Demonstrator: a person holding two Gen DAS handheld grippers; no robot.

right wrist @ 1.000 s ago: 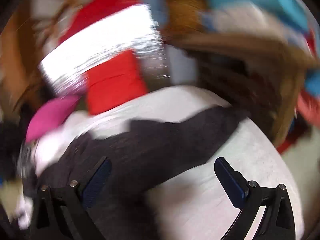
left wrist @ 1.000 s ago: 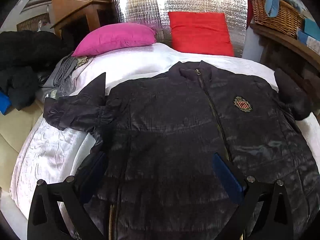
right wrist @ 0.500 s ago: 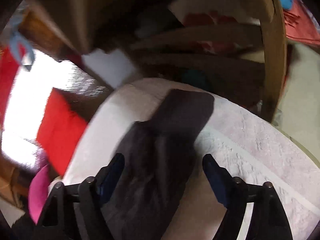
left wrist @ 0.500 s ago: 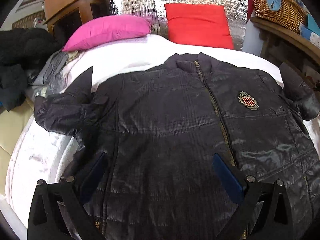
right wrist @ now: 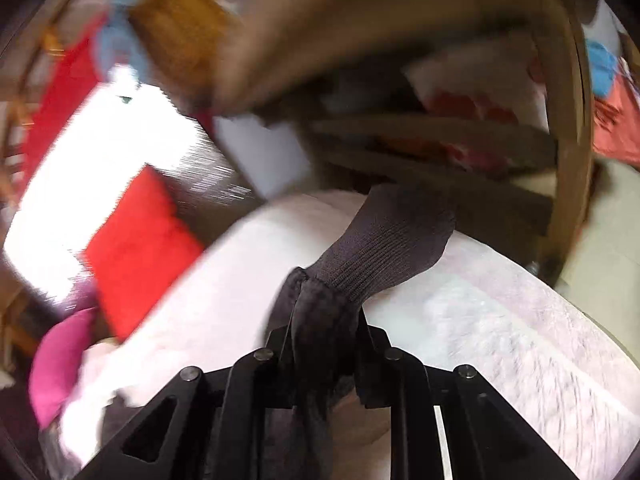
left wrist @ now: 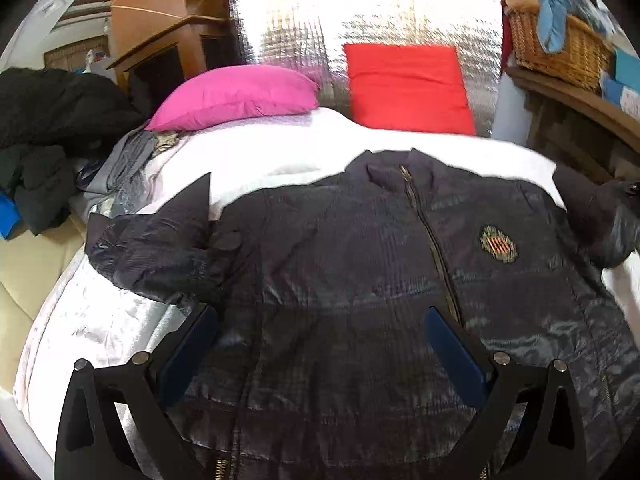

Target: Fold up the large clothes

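We find the jacket [left wrist: 360, 280] spread flat and unfolded on the bed [left wrist: 100, 320] ahead of the open, empty left tongs [left wrist: 320, 344]. The right tongs [right wrist: 324, 356] have just closed, pinching the sleeve [right wrist: 320, 320] near its cuff [right wrist: 392, 240]. All folds remain.

- jacket [left wrist: 340, 272] lies flat on the bed [left wrist: 100, 320], collar toward the two pillows [left wrist: 236, 96] behind it
- basket [left wrist: 560, 48] on a shelf [left wrist: 580, 96] to the right
- clothes pile [left wrist: 44, 136] left of the bed

bed [left wrist: 280, 152] white | silver headboard [left wrist: 368, 12] | wicker basket [left wrist: 560, 52] on wooden shelf [left wrist: 576, 100]
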